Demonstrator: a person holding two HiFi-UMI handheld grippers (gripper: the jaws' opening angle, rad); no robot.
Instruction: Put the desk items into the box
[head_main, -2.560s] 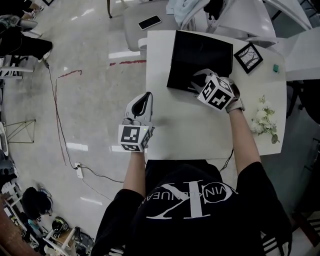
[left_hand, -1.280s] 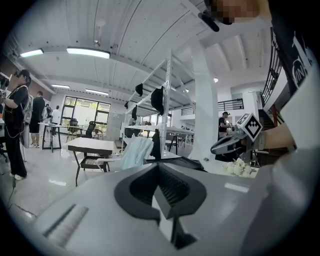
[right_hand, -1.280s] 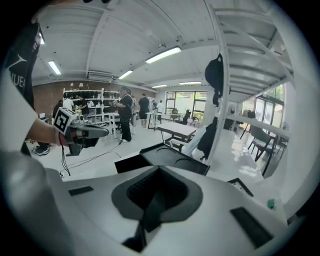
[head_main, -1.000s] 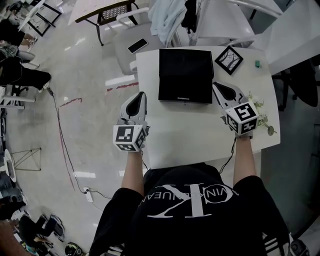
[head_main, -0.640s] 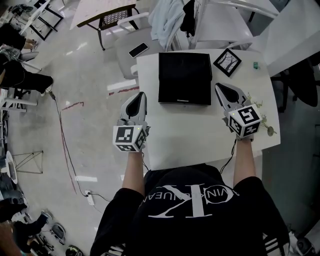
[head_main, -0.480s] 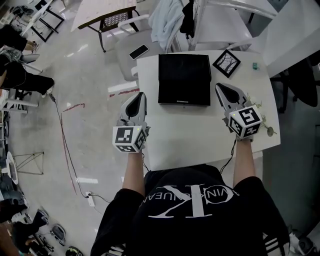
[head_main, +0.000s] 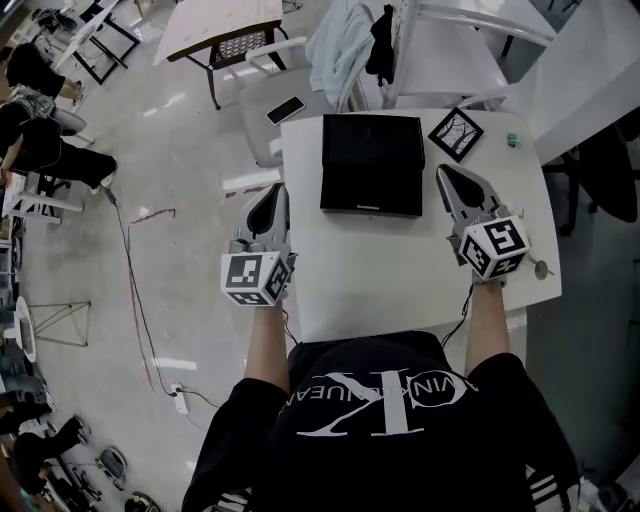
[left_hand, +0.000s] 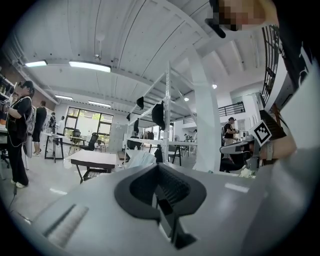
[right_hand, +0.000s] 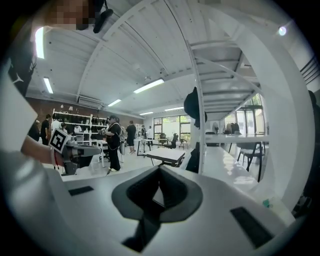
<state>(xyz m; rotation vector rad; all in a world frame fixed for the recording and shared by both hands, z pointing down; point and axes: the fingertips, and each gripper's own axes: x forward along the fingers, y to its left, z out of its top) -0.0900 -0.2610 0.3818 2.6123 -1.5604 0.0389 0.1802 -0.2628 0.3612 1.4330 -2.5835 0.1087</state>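
- Left tongs (head_main: 277, 190): over the left edge of the white counter (head_main: 350, 280). Tips are pressed together and nothing is held. Its own view (left_hand: 160, 167) agrees and looks out across the room, not at any item.
- Black box (head_main: 370, 165): far centre of the counter, square to its edges. Cannot tell from above whether a lid is on.
- Right tongs (head_main: 442, 170): just right of the box, apart from it. Tips are together and empty, and its own view (right_hand: 159, 170) shows the same.
- Framed picture (head_main: 456, 133): lies flat, turned cornerwise, just beyond the right tongs' tips and near the box's far right corner.
- Small green item (head_main: 513, 141): far right, well apart from the box.

Judgement: no item is in hand, so the step looks like the first reach, and the picture is nearest the right tongs.

- Part the tongs before descending.
- A flat frame gives little to pinch, so take it across one edge or corner and tip it up rather than pressing down.
- First confirm the box is open.
- Keep the left tongs by the box to steady it.
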